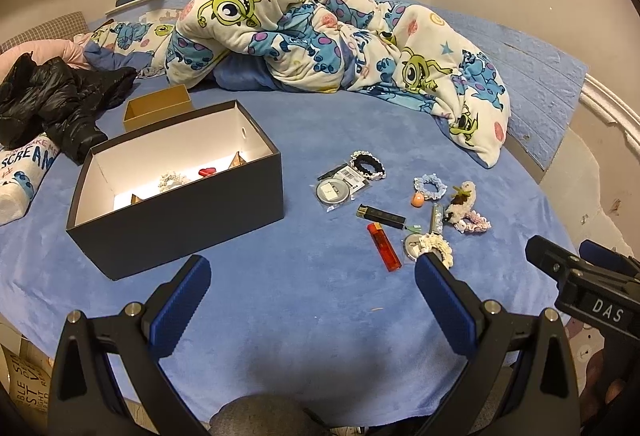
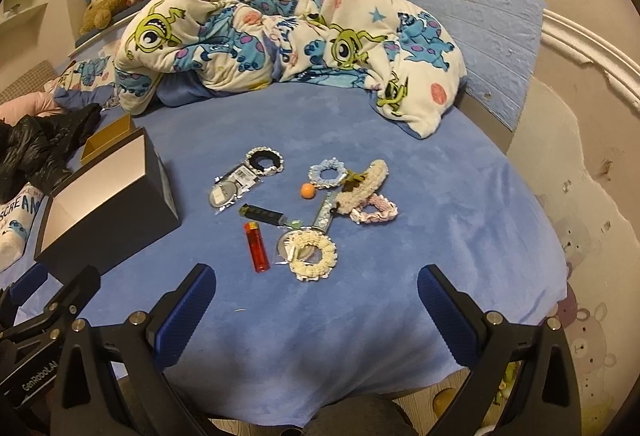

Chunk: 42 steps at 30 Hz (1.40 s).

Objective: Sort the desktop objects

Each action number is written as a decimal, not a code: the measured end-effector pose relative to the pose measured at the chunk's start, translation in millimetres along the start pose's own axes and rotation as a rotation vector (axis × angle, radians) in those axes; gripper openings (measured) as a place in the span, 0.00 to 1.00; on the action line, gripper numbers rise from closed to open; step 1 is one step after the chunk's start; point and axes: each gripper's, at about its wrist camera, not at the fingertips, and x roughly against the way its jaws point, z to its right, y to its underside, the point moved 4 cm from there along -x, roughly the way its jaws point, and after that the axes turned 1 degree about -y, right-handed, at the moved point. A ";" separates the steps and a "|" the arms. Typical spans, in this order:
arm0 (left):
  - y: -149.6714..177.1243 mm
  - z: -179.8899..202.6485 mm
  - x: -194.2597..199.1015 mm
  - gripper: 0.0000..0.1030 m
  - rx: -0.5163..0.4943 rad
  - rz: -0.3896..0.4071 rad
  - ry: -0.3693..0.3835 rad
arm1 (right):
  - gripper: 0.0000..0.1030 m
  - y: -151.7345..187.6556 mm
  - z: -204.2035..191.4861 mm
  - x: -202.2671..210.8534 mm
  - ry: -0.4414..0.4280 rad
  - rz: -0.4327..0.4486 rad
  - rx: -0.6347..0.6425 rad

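From the left wrist view, the left claw (image 1: 312,276) hangs wide apart and empty above the blue plush bed cover (image 1: 304,336), between the dark box (image 1: 176,212) and the scatter of small things. The box sits open to the left, matte dark card outside, white inside, with a few pieces already in it, one red (image 1: 207,171). A smaller gold box (image 1: 158,108) stands just behind it. The right claw's body shows at the right edge; its opening cannot be judged from here. My reading is that the next pick is still to be chosen. The red lighter (image 1: 384,246), hard, smooth and translucent, lies nearest and well apart enough from the black lighter (image 1: 380,214) to take cleanly across its narrow sides.

From the right wrist view, the right claw (image 2: 316,286) is also spread wide and carries nothing, poised just short of the cream scrunchie (image 2: 316,256). That scrunchie is knitted, soft and ring-shaped, and lies on top of a shiny wrapped round disc (image 2: 285,247); pinching only the near rim of the ring should lift it without dragging the packet. Behind lie a blue scrunchie (image 2: 328,172), a small orange ball (image 2: 308,191), a pink scrunchie (image 2: 374,212) under a fluffy cream one (image 2: 364,184), and a black lace-edged scrunchie (image 2: 265,160). The soft cover will give under the fingertips, so a shallow approach seems wise.
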 end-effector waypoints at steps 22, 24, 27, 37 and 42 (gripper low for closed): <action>5.6 43.6 -57.3 1.00 -0.040 -0.064 0.139 | 1.00 2.3 35.5 -12.1 -0.013 0.002 -0.077; 6.5 53.5 -71.6 1.00 -0.050 -0.079 0.149 | 1.00 1.7 45.6 -15.2 -0.004 0.002 -0.097; 8.5 71.5 -97.5 1.00 -0.078 -0.109 0.174 | 1.00 2.5 56.3 -22.3 0.008 -0.007 -0.117; 14.4 100.1 -177.3 1.00 -0.107 -0.185 0.207 | 1.00 4.6 72.0 -45.5 0.009 -0.001 -0.127; 14.8 105.9 -213.2 1.00 -0.139 -0.202 0.205 | 1.00 6.8 81.2 -60.1 0.016 -0.019 -0.163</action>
